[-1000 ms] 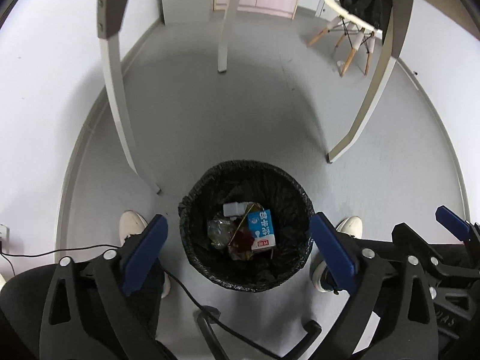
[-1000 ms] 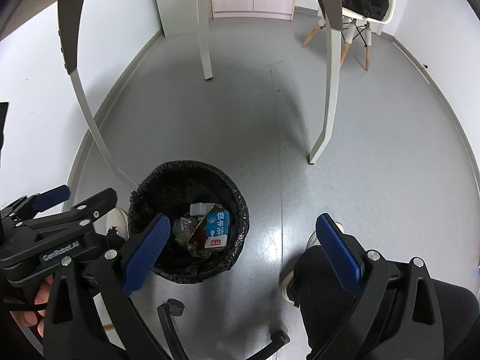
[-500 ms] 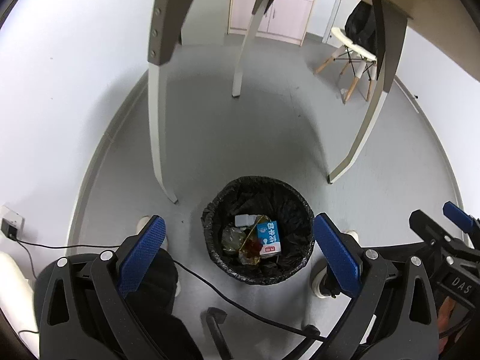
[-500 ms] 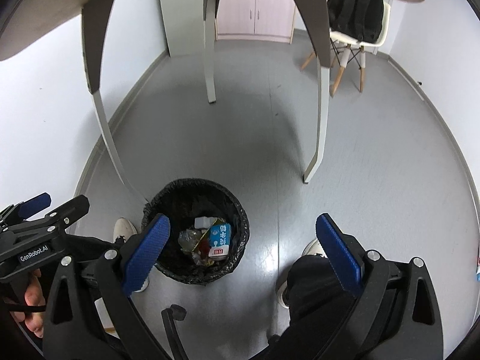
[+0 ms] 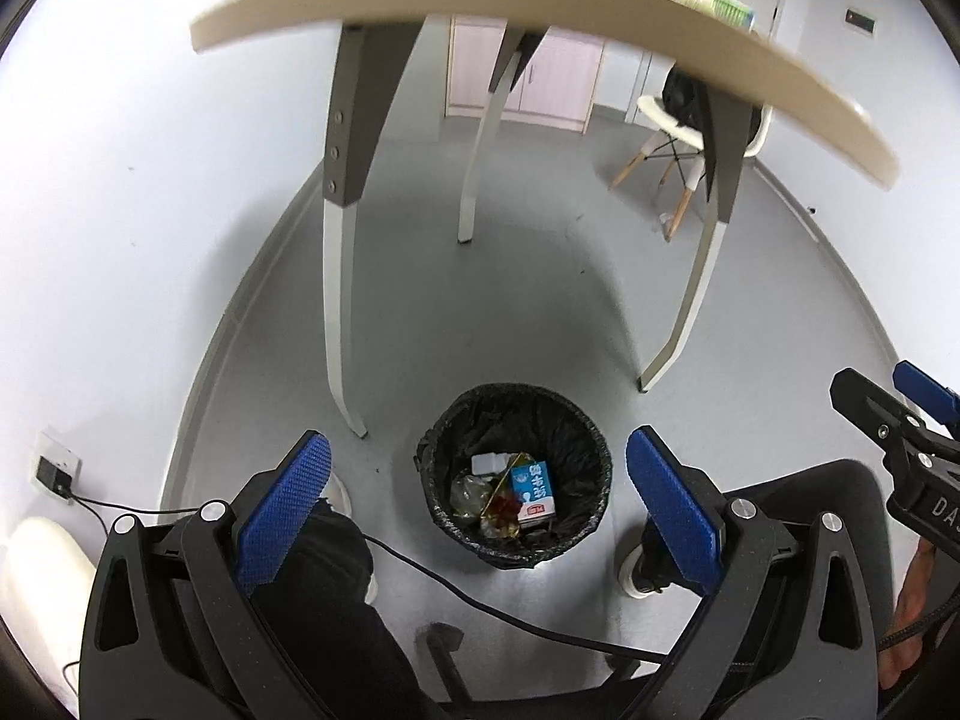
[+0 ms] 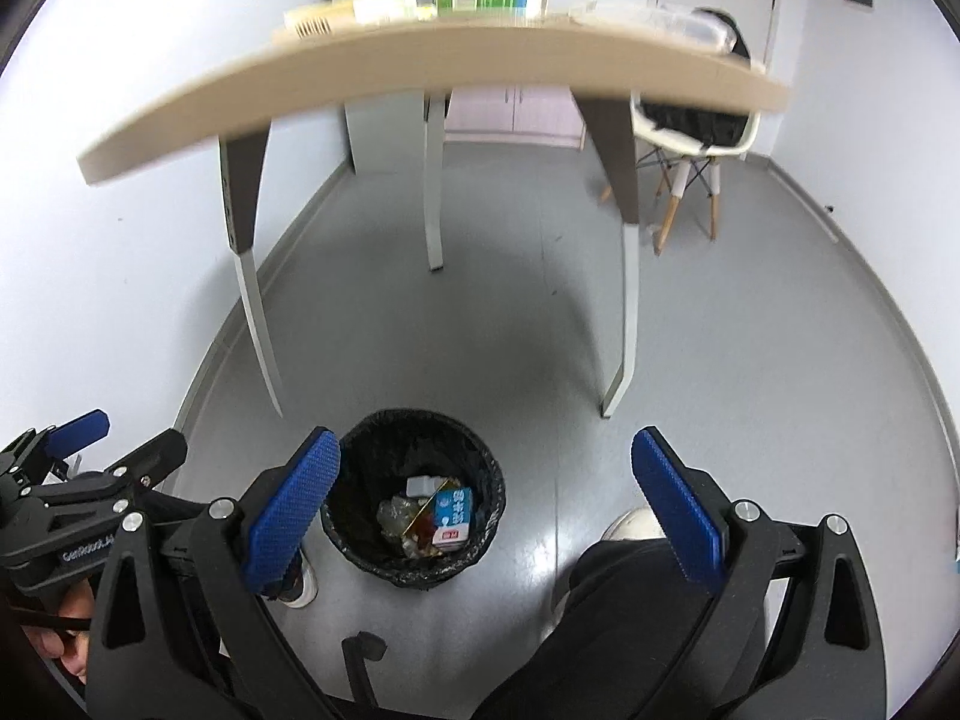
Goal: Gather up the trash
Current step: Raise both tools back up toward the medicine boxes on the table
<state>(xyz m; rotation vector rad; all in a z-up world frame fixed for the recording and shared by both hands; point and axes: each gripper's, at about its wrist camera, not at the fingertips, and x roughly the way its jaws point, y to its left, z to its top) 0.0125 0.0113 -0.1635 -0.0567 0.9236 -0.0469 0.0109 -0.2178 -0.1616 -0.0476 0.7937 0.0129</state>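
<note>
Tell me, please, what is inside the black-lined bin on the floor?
Inside the round black-lined bin: a blue-and-white carton, a white container and crumpled clear wrappers. Anything beneath them is hidden.

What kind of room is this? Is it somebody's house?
Probably a small office or study room, not clearly a home. There is a plain table with boxes on top, a bin with a black liner on the grey floor, and a chair by pale cabinets.
</note>
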